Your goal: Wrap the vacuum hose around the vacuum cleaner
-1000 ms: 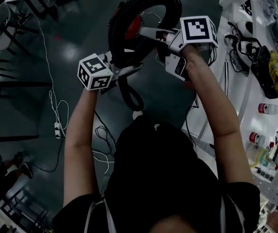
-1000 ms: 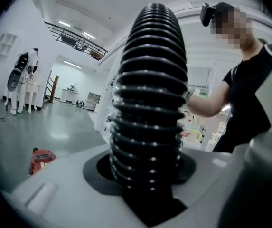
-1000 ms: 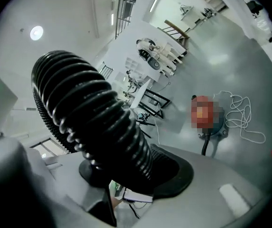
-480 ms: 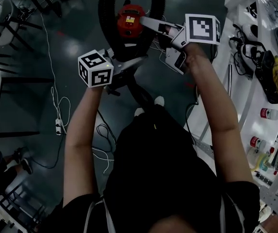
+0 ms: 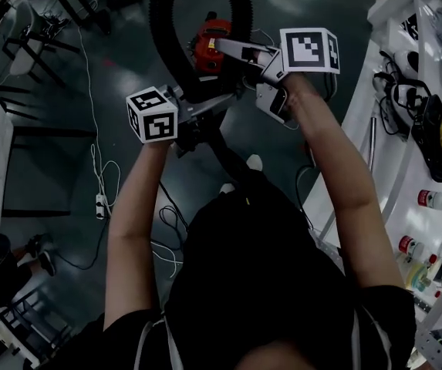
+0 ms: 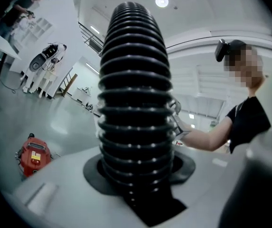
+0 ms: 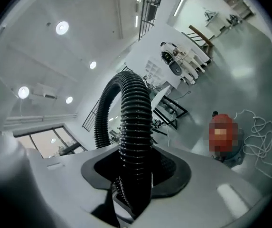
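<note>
Fingers (image 5: 205,105) of my left gripper (image 5: 219,102) clamped on the vacuum hose (image 5: 161,21); right gripper (image 5: 228,48) likewise.
Right jaws have just been closing, hose between them, pads pressing. Hose loops beyond both fingertips; red vacuum cleaner (image 5: 211,38) sits on the floor (image 5: 128,75) below the right jaws.

Left tool (image 5: 227,100): held level, jaws clamped on the hose (image 5: 161,21). Right tool (image 5: 225,46): tipped slightly downward, jaws just closed further, hose gripped between them. Both forearms are extended forward.
</note>
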Demonstrator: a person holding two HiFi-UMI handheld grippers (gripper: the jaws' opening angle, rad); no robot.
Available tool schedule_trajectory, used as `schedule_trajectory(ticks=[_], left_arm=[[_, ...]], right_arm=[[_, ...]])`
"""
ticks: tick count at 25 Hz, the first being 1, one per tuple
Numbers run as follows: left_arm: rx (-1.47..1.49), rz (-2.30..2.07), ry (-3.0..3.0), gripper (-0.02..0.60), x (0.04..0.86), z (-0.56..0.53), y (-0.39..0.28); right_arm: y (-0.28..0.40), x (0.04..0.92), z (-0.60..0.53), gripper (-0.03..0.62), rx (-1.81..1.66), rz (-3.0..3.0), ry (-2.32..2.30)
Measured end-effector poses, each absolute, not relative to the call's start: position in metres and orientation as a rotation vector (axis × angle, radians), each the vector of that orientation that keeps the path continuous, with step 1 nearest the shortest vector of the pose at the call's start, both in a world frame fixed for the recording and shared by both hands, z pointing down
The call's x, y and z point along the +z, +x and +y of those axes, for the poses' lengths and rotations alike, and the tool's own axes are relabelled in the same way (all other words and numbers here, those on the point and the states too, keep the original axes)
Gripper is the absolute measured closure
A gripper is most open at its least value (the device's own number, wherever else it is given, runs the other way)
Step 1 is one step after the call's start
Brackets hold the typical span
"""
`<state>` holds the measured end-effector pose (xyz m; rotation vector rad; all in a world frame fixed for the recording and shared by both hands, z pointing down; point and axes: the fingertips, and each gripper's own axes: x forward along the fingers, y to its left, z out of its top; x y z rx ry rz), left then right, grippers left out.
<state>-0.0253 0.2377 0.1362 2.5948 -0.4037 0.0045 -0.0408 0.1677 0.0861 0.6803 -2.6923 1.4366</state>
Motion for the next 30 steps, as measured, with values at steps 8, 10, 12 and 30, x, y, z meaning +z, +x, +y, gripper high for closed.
schedule_trajectory(ticks=[8, 10, 12, 30], left_arm=[[0.02, -0.403, 2.646, 0.373, 0.135, 0.224, -0.006], [0.038, -0.407, 2.661, 0.374, 0.137, 0.223, -0.001], [0.059, -0.413, 2.669, 0.394, 0.138, 0.22, 0.003], [-0.16, -0.736, 2.373, 0.405, 0.144, 0.139, -0.019]], right_arm=[[-0.023, 0.084, 0.153, 0.434, 1.584, -2.641, 0.661], [-0.022, 0.083, 0.154, 0.434, 1.551, -2.641, 0.655], [-0.024, 0.08, 0.153, 0.434, 1.443, -2.663, 0.659], [0.012, 0.106, 0.111, 0.315, 0.931, -2.728, 0.766]])
